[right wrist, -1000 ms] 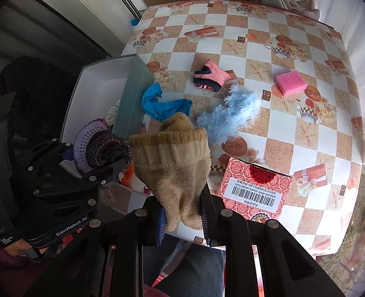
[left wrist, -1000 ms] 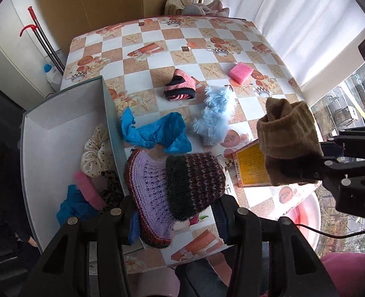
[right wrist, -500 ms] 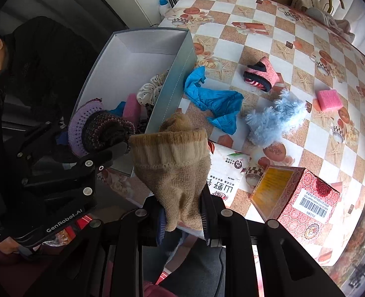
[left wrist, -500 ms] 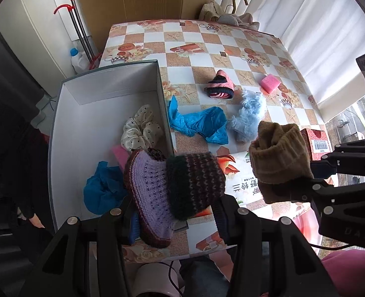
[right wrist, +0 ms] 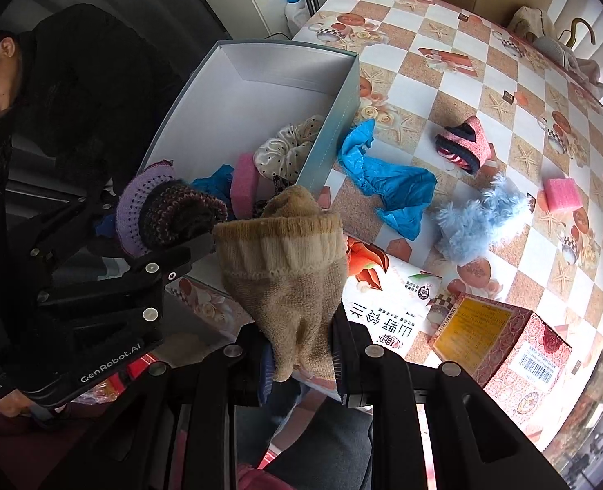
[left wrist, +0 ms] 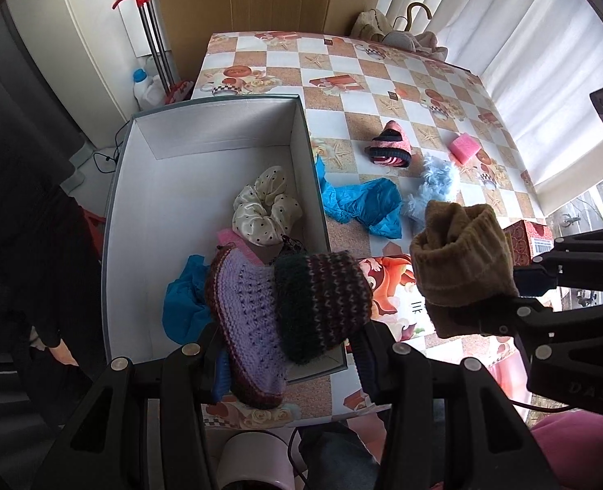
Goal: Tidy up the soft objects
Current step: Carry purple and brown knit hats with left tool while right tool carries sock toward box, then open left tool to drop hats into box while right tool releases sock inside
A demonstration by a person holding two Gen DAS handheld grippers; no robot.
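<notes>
My left tongs (left wrist: 289,361) pinch a purple knit hat (left wrist: 256,318) over the box (left wrist: 228,130) (right tongs (right wrist: 301,361) beside them clamp a tan sock (right wrist: 289,261)).

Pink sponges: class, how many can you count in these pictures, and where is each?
2. One pink sponge lies on the table by the fluffy blue toy; another pink sponge sits inside the box. Clothes in the box could hide more.
</notes>
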